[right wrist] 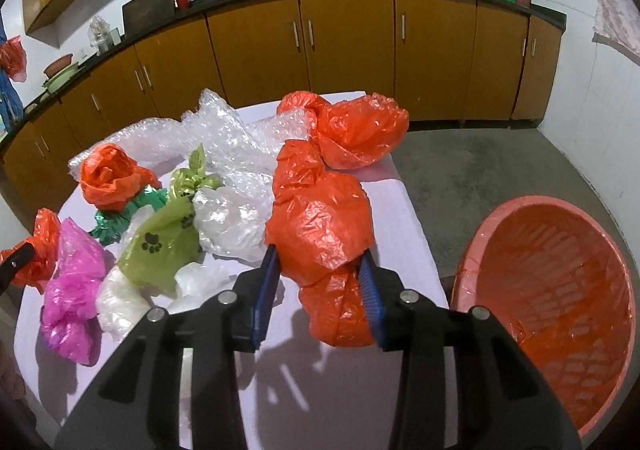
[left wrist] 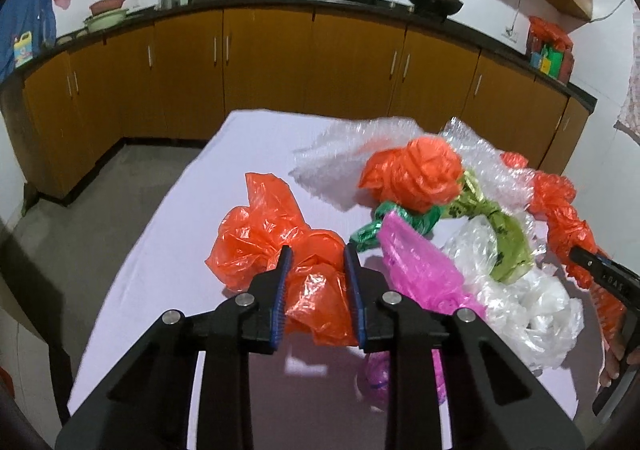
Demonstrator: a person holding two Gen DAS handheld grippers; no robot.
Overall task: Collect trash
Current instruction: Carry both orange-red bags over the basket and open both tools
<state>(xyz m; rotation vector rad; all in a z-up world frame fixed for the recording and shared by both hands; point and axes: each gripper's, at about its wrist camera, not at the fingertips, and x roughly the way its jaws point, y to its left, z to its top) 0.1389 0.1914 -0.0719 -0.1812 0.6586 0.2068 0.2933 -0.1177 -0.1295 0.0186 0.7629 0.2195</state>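
Left wrist view
Left gripper: fingers are spread, set around an orange bag at frame centre; firm clamping cannot be told.
Bag axis: crumpled, stretched from upper left toward the lower centre, on the table.
Hidden: its near end is covered by the blue pads; a pink bag runs under the right finger.
Cut off: the other gripper is seen only at the right edge.

Right wrist view
Right gripper: jaws are closed against a long orange bag.
Bag axis: from upper centre down toward the camera.
Bin: an orange-lined basket is seen at lower right, beside the table.
Pose: both grippers are angled downward over the tabletop.
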